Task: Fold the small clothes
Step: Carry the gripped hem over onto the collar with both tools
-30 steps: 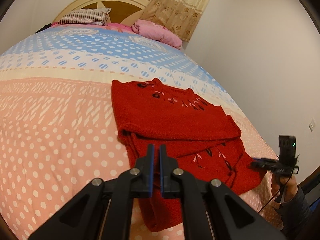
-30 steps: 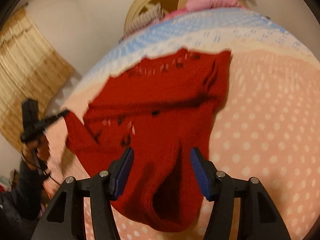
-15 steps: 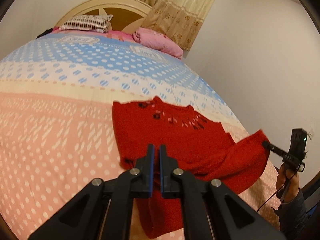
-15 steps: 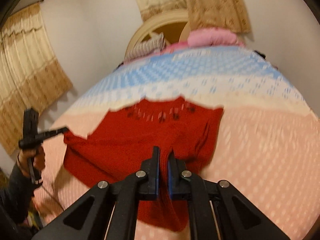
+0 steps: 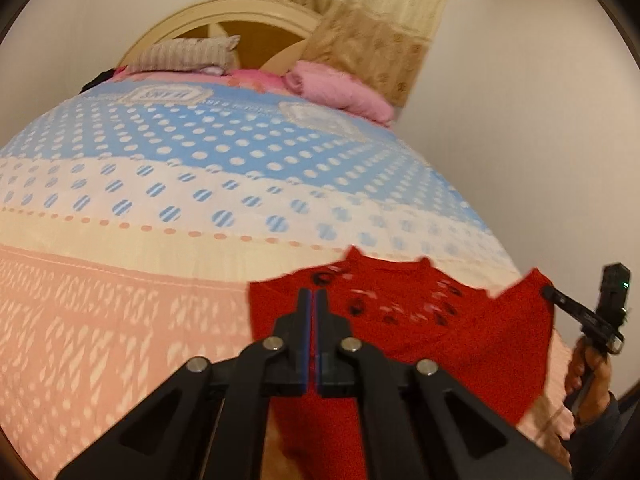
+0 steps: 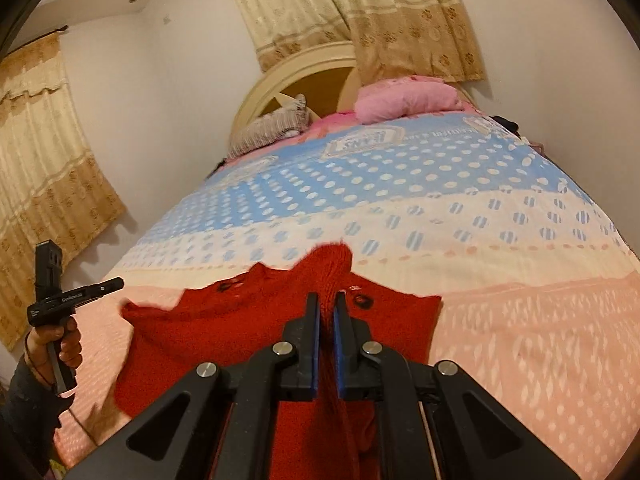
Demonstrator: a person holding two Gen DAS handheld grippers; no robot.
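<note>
While the red sweater (image 5: 420, 344) lies on the dotted bedspread (image 5: 120, 288) near the foot of the bed, L gripper (image 5: 313, 300) sits over its left part, jaws fully together, nothing visibly between them. R gripper (image 6: 327, 308) is clamped on a raised fold of the sweater, lifted off the bed. Pink pillow (image 6: 404, 98) by headboard, well apart.

- Left wrist view looks along its black fingers (image 5: 298, 320), tilted down over the dotted pink-and-blue bed (image 5: 160, 208) toward the cream arched headboard (image 5: 224, 20).
- Right wrist view faces the same way from the bed's other side, close above.
- Both share the red knitted sweater (image 5: 460, 340), bed and headboard.
</note>
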